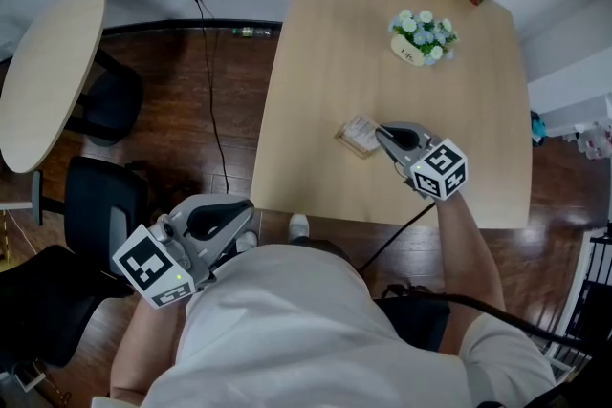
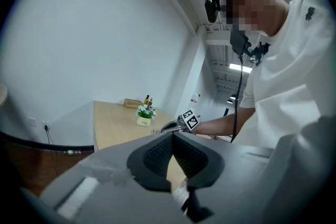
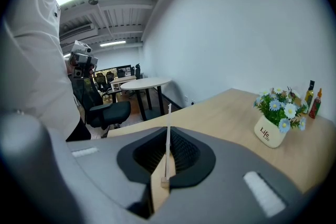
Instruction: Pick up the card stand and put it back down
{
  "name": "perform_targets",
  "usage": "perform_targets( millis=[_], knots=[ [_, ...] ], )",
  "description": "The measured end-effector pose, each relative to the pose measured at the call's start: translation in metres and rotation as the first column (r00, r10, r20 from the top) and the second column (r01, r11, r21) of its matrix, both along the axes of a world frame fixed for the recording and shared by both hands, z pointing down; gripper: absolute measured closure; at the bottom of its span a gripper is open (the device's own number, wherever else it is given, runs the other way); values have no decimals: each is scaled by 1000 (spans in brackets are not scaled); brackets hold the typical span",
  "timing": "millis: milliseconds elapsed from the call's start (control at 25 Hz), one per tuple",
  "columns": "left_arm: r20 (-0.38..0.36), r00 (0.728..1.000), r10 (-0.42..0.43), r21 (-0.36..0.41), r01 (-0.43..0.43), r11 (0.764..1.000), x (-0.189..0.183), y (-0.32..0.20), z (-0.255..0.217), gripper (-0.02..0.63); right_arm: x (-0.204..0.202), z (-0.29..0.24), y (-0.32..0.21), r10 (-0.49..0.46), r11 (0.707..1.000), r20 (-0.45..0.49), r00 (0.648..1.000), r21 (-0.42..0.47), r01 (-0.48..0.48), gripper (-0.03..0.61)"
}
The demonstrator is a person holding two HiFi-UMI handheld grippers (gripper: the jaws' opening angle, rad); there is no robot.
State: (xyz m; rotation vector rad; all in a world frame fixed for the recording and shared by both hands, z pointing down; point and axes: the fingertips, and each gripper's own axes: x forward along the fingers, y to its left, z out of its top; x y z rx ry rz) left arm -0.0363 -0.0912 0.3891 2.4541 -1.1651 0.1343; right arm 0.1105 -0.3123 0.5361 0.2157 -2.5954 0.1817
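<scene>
While tight on the card stand [image 1: 358, 139], right claw [image 1: 383, 137] outstretched over table [image 1: 325, 62]; left claw [image 1: 247, 221] closed beside torso [image 1: 287, 320].

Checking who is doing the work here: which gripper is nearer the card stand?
Right. The right gripper is clamped on the card stand. The left gripper hangs beyond the table's near edge, well apart from the stand.

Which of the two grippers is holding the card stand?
The right gripper, over the wooden table: its jaws are shut on the thin card stand. The left gripper is beside the person's body, off the table, with nothing between its jaws.
</scene>
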Motion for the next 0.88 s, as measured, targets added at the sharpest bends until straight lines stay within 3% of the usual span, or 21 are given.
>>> perform_targets(
  millis=[880],
  knots=[
    [-7, 1000, -13, -20, 13, 1000, -5, 0, -1, 612, 4, 32, 2, -11, 999, 3, 1000, -36, 11, 558]
  ],
)
